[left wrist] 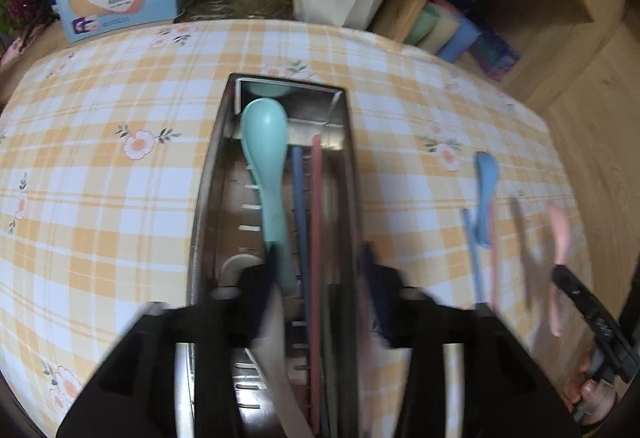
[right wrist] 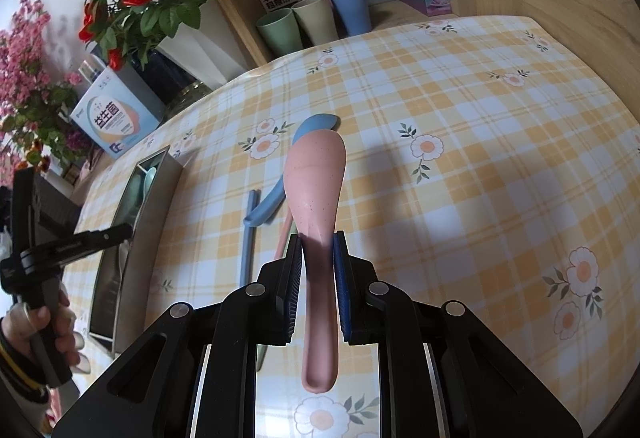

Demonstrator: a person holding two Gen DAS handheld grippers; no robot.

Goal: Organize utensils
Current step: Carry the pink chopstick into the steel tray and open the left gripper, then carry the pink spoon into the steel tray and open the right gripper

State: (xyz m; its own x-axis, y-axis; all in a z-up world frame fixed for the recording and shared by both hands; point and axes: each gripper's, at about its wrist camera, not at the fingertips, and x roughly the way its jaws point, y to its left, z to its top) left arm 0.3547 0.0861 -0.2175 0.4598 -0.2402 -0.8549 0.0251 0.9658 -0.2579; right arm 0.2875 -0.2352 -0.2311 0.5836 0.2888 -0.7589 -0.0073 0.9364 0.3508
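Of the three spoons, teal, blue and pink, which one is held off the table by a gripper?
The pink spoon: the right gripper clamps its handle. The teal spoon lies in the metal tray; the blue spoon lies on the tablecloth.

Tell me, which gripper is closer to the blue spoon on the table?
Right. The right gripper holds the pink spoon just above the blue spoon. The left gripper hangs open over the metal utensil box, off to the side.
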